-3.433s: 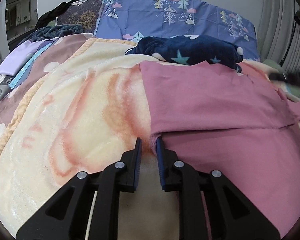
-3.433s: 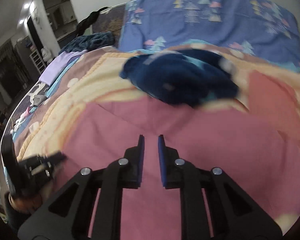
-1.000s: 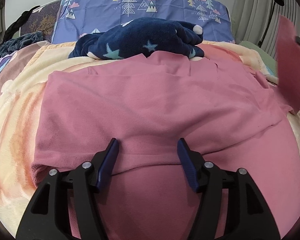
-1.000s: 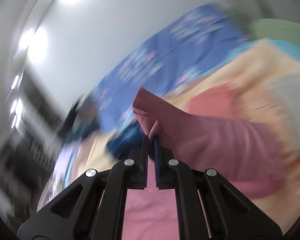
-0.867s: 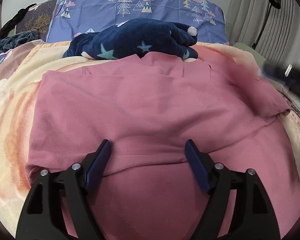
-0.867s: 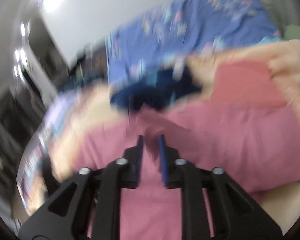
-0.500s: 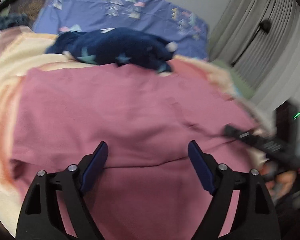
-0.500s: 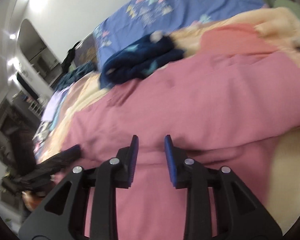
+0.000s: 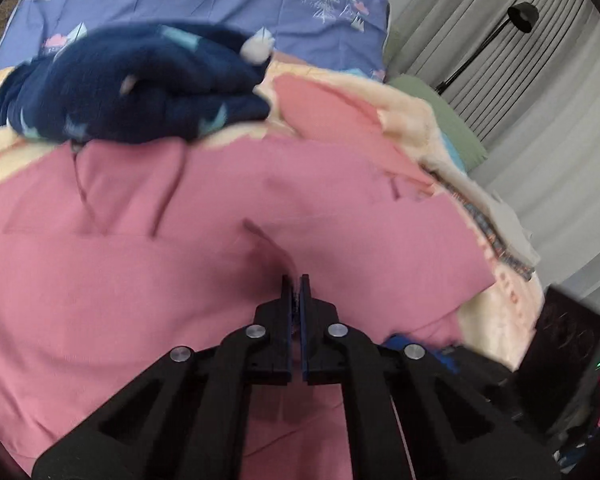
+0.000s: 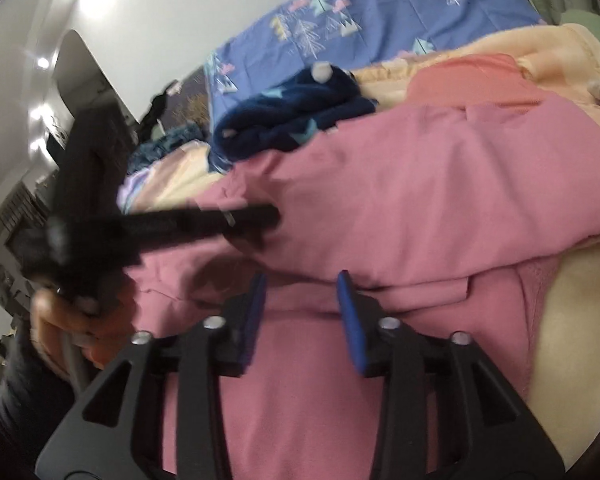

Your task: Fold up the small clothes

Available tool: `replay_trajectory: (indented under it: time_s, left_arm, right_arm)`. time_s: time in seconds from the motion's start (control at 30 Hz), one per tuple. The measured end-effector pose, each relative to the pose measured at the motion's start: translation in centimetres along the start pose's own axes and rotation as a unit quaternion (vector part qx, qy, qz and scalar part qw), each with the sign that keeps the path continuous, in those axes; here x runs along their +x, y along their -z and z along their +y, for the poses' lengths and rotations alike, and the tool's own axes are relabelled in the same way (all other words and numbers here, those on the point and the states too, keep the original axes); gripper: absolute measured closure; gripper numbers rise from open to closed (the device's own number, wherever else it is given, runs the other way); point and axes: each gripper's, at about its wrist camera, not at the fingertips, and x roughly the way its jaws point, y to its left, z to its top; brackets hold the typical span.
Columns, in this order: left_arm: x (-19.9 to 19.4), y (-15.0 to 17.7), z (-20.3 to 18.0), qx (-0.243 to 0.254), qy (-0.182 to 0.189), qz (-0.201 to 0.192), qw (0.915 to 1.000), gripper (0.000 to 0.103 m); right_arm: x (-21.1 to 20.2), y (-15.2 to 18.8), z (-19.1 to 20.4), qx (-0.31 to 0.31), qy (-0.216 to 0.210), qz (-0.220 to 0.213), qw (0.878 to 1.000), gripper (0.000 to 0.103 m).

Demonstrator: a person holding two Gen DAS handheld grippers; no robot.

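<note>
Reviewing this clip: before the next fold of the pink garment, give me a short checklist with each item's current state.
1. Left gripper shut on a pinch of the pink garment: ok.
2. Right gripper free of cloth, its jaws opening, pads not pressing: ok.
3. Pink garment lying flat: not ok, creases near the top edge and by the pinch.
4. Navy star-print bundle clear of the garment: not ok, it meets the top edge.
5. How many layers are in the left pinch: cannot tell.
</note>
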Motion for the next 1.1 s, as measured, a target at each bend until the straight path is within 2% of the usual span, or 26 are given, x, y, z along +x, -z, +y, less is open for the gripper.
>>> replay_trajectory:
  time_s: [0.1,0.23,0.33,0.43,0.5,0.67,0.8,0.9,1.03,1.07,1.1]
  left_arm:
    - [-3.8,-2.0,-2.2,0.028,0.001,-0.054,0.9981,0.101]
    - [-12.9,-3.5,-4.4,0.067,0.006,-0.145,0.9872,0.101]
    - [-17.6,-2.4,-3.3,0.082,-0.031,-0.170,0.9815,0.101]
    - [-18.8,-0.7,0.2,0.067,-0.086,-0.160,0.9811,0.101]
    - [-18.1,0.5,3.5,0.040,-0.115,-0.141,0.9825,0.101]
    - [-14.8,2.7,10.9,-0.022,-0.158,-0.082,0.9838,0.100]
    - [-13.3,4.3,14.8,-0.074,-0.188,-0.058,0.9777,0.096]
    - [-14.0,5.3,15.3,-0.083,-0.192,-0.070,0.9753,0.091]
    - [-14.8,5.2,13.1,-0.056,-0.175,-0.095,0.9784,0.090]
    - [-14.7,5.3,12.4,-0.048,-0.165,-0.099,0.9802,0.084]
    - [-14.3,5.3,11.8,-0.038,-0.157,-0.099,0.9818,0.073]
  right_arm:
    - [-0.1,0.0,-0.6,0.015,0.005,0.003,1.000,0.066]
    - [-0.2,0.2,-0.8,0.021,0.011,0.001,1.000,0.066]
    - [-0.1,0.2,-0.6,0.018,0.012,0.002,1.000,0.065]
    - [0.0,0.3,-0.5,0.013,0.015,0.004,1.000,0.063]
    - [0.1,0.4,-0.2,0.006,0.020,0.006,1.000,0.059]
    - [0.4,0.6,0.6,-0.017,0.036,0.015,0.999,0.054]
    - [0.4,0.5,0.6,-0.019,0.035,0.017,0.999,0.053]
    - [0.3,0.5,0.5,-0.020,0.034,0.017,0.999,0.052]
    - [0.3,0.6,0.9,-0.029,0.045,0.020,0.998,0.052]
    - [0.1,0.7,1.3,-0.039,0.056,0.025,0.997,0.053]
    - [-0.1,0.7,1.8,-0.050,0.066,0.032,0.996,0.053]
